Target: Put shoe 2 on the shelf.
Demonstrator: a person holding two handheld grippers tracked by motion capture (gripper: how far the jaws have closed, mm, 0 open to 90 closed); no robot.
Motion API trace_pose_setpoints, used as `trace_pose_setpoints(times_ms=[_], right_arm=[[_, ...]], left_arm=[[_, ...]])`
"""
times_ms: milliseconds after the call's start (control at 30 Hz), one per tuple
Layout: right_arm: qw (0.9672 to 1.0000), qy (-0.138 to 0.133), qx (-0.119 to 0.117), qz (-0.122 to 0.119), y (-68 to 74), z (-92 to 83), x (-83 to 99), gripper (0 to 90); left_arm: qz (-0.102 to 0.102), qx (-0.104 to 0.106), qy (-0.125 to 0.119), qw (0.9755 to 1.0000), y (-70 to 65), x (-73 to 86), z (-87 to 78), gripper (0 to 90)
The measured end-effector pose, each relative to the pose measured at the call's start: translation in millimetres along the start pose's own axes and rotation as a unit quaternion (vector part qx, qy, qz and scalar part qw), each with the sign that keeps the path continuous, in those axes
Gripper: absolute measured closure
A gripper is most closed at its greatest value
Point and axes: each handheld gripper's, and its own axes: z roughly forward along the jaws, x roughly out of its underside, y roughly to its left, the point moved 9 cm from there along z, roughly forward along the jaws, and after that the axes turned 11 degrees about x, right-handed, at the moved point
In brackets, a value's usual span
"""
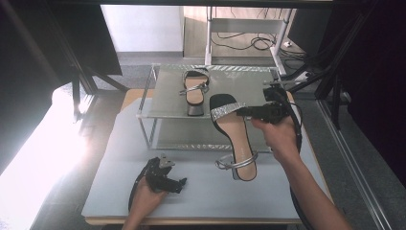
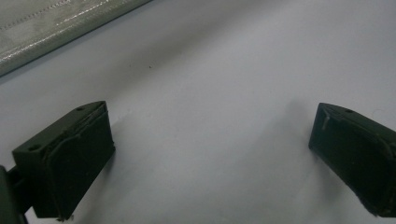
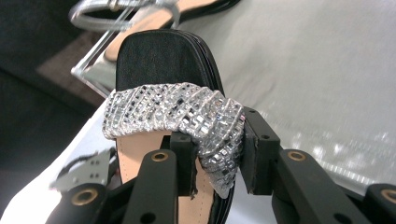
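Black sandal (image 1: 233, 132) w/ tan insole, glittery silver toe strap (image 3: 187, 114) & shiny ankle strap, held in air in front of the clear shelf rack (image 1: 158, 108). Right gripper (image 1: 249, 111) jaws clamped on the toe strap's side, hand raised, pointing left. 2nd sandal (image 1: 195, 91) sits on rack top. Left gripper (image 1: 178, 184) low on grey table (image 1: 119, 167), jaws wide apart, nothing btwn.
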Motion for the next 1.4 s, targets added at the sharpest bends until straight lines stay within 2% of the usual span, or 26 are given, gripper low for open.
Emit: trace_pose_setpoints(times_ms=[267, 467, 500, 667, 833, 1100, 1400], right_arm=[[0.9995, -0.005, 0.026, 0.017, -7.0, 11.3, -29.1, 69.2], [0.999, 0.003, 0.034, 0.03, -10.5, 21.2, -44.0, 69.2], [0.9986, 0.003, 0.04, 0.034, -11.4, 24.8, -52.0, 69.2], [0.9978, 0.003, 0.051, 0.043, -14.1, 32.5, -67.7, 69.2], [0.997, 0.0, 0.056, 0.053, -17.0, 38.0, -81.0, 69.3], [0.9947, -0.001, 0.07, 0.076, -29.2, 53.9, -108.6, 69.3], [0.9932, -0.003, 0.08, 0.084, -35.7, 69.9, -128.7, 69.3]], left_arm=[[-0.002, 0.0, -0.003, 1.0, -0.2, -0.3, 0.4, 0.0], [0.001, -0.001, -0.004, 1.0, 0.6, -0.7, 0.2, 0.0], [0.0, -0.001, -0.004, 1.0, 0.7, -0.7, 0.2, 0.0], [0.002, 0.0, -0.002, 1.0, 1.2, -0.3, -0.5, 0.0], [-0.002, 0.003, -0.003, 1.0, 0.7, -0.3, -0.6, 0.0], [-0.005, 0.006, -0.006, 1.0, 0.6, -0.4, -0.6, 0.0], [-0.005, 0.007, -0.005, 1.0, 0.5, -0.4, -0.6, 0.0]])
